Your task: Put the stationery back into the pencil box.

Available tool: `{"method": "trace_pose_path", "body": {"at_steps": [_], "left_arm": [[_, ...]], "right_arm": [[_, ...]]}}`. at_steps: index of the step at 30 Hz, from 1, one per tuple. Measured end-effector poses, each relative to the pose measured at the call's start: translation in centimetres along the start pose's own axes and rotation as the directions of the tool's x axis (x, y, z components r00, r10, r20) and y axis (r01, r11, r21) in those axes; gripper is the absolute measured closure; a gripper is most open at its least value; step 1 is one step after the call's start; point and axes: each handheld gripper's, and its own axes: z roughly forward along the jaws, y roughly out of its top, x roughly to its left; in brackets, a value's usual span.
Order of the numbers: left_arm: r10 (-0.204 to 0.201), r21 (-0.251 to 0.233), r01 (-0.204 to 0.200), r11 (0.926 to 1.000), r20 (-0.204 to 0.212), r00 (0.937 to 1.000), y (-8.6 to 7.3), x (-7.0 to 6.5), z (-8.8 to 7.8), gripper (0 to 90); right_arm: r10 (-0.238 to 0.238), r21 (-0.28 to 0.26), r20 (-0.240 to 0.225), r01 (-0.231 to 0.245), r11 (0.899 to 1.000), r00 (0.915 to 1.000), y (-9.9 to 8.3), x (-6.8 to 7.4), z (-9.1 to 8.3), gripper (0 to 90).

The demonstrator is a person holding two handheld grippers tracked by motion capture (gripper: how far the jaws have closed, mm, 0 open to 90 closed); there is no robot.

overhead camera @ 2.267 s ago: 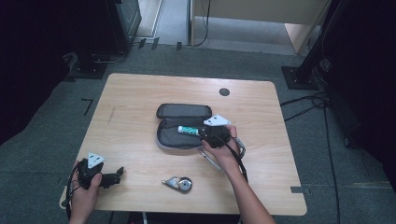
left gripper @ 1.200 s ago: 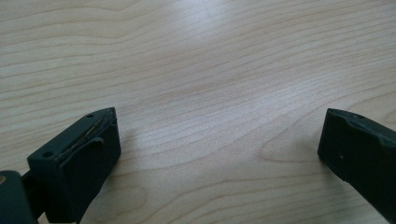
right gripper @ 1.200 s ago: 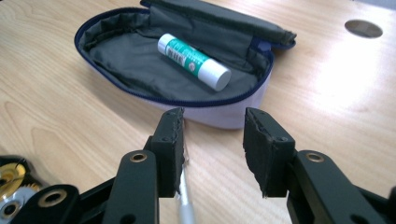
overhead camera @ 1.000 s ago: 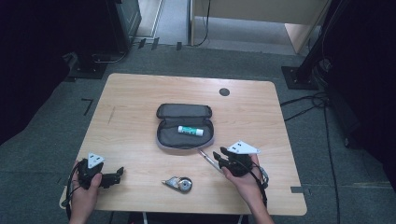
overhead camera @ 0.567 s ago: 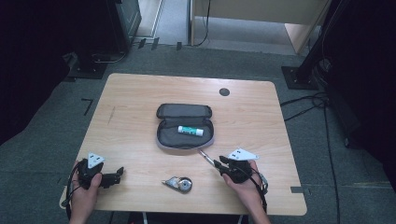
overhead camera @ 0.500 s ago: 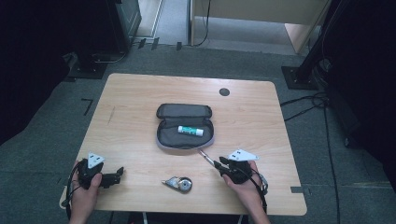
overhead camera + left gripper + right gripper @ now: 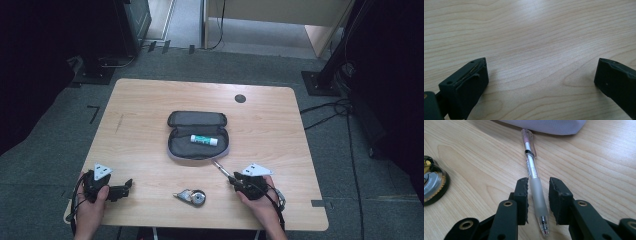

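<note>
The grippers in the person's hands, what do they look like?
Each gripper is black, with two chunky jaws. The left gripper and the right gripper both carry a pale grey three-cornered plate on top, and a dark cable trails from each. Up close, the right gripper's pads are ridged, with brass-coloured rings at the joints. No sleeves show on the forearms.
</note>
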Motion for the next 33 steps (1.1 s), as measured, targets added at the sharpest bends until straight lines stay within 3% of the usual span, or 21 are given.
{"method": "trace_pose_path", "body": {"at_steps": [2, 7, 11, 19, 24, 27, 33], "left_arm": [[0.001, 0.001, -0.001, 1.0, 0.0, 1.0, 0.0, 0.0, 0.0, 0.0], [0.001, 0.001, -0.001, 1.0, 0.0, 1.0, 0.0, 0.0, 0.0, 0.0], [0.001, 0.001, -0.001, 1.0, 0.0, 1.0, 0.0, 0.0, 0.0, 0.0], [0.001, 0.001, -0.001, 1.0, 0.0, 1.0, 0.0, 0.0, 0.0, 0.0], [0.0, 0.0, 0.0, 1.0, 0.0, 1.0, 0.0, 0.0, 0.0, 0.0], [0.0, 0.0, 0.0, 1.0, 0.0, 1.0, 0.0, 0.0, 0.0, 0.0], [0.0, 0.0, 0.0, 1.0, 0.0, 1.0, 0.0, 0.0, 0.0, 0.0]], "right_arm": [[-0.017, -0.012, 0.009, 0.017, 1.0, 0.9998, -0.3, 0.1, -0.1, 75.1], [-0.052, -0.019, 0.027, 0.053, 0.998, 0.9983, -0.6, 0.5, -0.1, 75.6], [-0.05, -0.026, 0.017, 0.05, 0.998, 0.9986, -0.6, 0.5, -0.1, 75.3], [-0.085, -0.024, 0.046, 0.086, 0.996, 0.9953, -0.7, 0.9, -0.2, 81.4], [-0.096, -0.02, 0.006, 0.096, 0.995, 0.9954, -0.8, 0.6, -0.4, 81.6], [-0.138, -0.009, -0.028, 0.138, 0.99, 0.99, -0.9, 1.1, -0.7, 81.7], [-0.167, -0.034, -0.056, 0.165, 0.986, 0.9844, -0.4, 1.9, -1.2, 81.8]]}}
